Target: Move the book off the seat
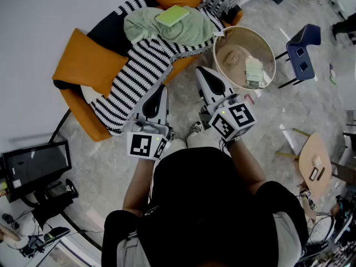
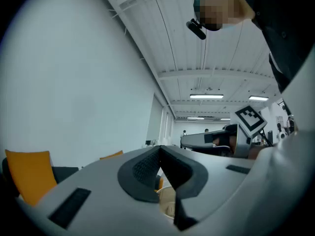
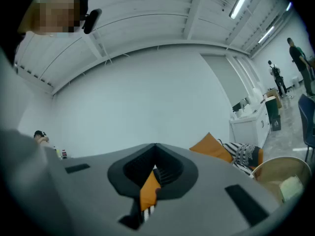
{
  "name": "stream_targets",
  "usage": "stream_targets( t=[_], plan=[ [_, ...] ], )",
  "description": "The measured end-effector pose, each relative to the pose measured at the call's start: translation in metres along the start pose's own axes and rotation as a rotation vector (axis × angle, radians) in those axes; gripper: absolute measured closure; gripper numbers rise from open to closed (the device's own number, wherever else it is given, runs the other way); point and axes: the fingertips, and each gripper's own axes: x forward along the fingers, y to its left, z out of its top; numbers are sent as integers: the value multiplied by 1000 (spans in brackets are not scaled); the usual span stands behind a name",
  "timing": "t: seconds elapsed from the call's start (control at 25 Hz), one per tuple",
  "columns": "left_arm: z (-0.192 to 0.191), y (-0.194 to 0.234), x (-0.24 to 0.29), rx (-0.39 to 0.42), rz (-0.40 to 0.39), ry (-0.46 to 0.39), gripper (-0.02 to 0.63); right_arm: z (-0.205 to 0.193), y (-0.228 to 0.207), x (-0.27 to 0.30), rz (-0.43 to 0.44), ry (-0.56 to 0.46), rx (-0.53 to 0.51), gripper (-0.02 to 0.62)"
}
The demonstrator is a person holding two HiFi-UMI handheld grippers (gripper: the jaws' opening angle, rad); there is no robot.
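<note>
Left gripper (image 1: 161, 89) and right gripper (image 1: 200, 71) are both sitting pinched fully closed, gripping nothing, hovering near the seat (image 1: 83, 65).

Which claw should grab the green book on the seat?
Probably the right claw: its tip sits nearer the book than the left claw. Both are shut and empty, so it must open first.

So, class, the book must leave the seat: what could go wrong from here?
The book lies on a crumpled green cloth, so cloth may get pinched and dragged along. The left gripper and right gripper are both shut and short of the seat; reaching in shut could knock it off.
</note>
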Motion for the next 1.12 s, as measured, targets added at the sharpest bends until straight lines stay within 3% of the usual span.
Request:
stream_targets(
  t=[0.8, 1.12],
  plan=[
    [6, -36, 33, 83, 104, -32, 597, 32, -38, -16, 107, -60, -26, 583],
    [4, -44, 58, 77, 105, -36, 597, 45, -70, -16, 83, -65, -8, 582]
  ],
)
